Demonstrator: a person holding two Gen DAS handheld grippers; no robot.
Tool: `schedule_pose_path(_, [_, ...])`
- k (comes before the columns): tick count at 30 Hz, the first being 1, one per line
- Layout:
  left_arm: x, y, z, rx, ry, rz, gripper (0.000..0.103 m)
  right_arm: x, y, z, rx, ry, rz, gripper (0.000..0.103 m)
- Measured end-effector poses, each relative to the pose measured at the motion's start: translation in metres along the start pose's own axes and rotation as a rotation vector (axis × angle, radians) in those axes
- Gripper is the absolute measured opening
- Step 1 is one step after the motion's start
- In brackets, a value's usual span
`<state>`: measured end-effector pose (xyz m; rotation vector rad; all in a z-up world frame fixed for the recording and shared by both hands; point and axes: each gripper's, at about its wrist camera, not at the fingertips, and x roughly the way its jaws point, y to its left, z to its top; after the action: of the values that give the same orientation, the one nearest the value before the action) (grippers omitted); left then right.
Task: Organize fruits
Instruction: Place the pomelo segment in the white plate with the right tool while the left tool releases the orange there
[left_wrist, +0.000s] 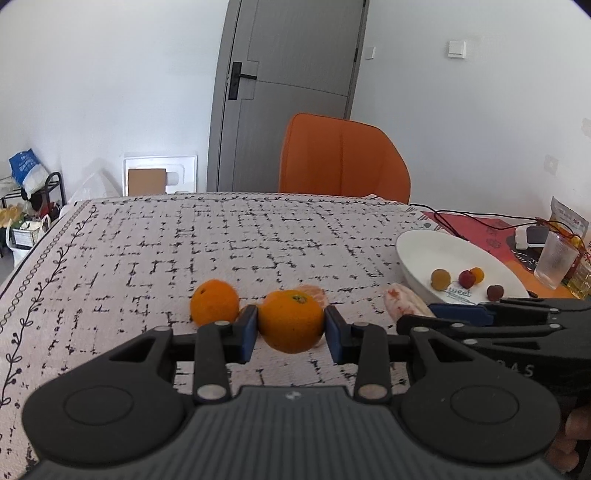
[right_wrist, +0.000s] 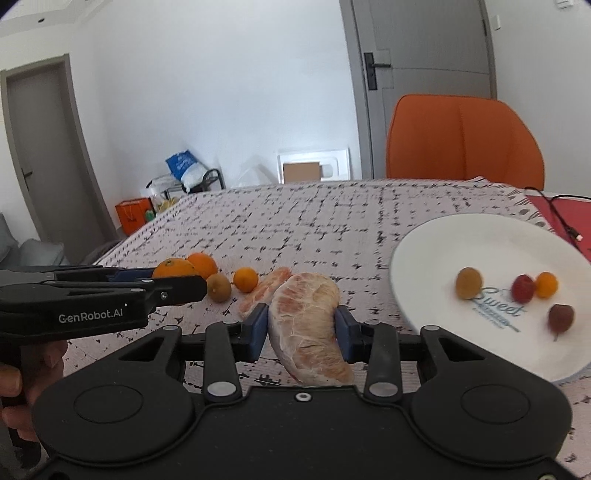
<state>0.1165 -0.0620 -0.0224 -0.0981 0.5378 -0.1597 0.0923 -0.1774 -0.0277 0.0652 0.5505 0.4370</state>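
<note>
Left gripper (left_wrist: 291, 329): held level and low over the table, blue pads pinching an orange (left_wrist: 291, 321) on both flanks; in the right wrist view it reaches in from 9 o'clock, pointing toward 3 o'clock, with the person's hand (right_wrist: 22, 384) on its grip at the lower left
Right gripper (right_wrist: 302, 329): also level, pads pressed against a peeled grapefruit wedge (right_wrist: 308, 328) that stands upright between them; in the left wrist view it enters from 3 o'clock and points toward 9 o'clock
Second orange (left_wrist: 214, 307): on the tablecloth (left_wrist: 147, 258), at 9 o'clock of the held orange, just beside the left pad
Second wedge (right_wrist: 264, 293): lying on the cloth at 10 o'clock of the held wedge, close behind it
Small fruits on cloth: a small orange fruit (right_wrist: 245, 279) and a brownish fruit (right_wrist: 218, 288), side by side, at 10 o'clock of the right gripper
Plate (right_wrist: 443, 251): white, at 2 o'clock of the right gripper, near the held wedge but apart from it; printed word "Sweet"
On the plate: a yellow-brown fruit (right_wrist: 468, 282), a red fruit (right_wrist: 522, 288), a small orange one (right_wrist: 546, 284) touching the red, and a dark red one (right_wrist: 560, 317) nearer the camera
Beyond the table: orange chair (right_wrist: 461, 140) at 12 o'clock, grey door (left_wrist: 288, 74) behind it
Far right of table: a ribbed glass (left_wrist: 554, 264) at 3 o'clock of the plate
</note>
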Motion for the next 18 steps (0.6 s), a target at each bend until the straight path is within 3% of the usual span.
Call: schedule_pose_path(18, [0.006, -0.046, 0.01, 0.075, -0.018, -0.063, 0.037, -0.043, -0.053, 0.001, 0.085, -0.102, -0.103, 0.037])
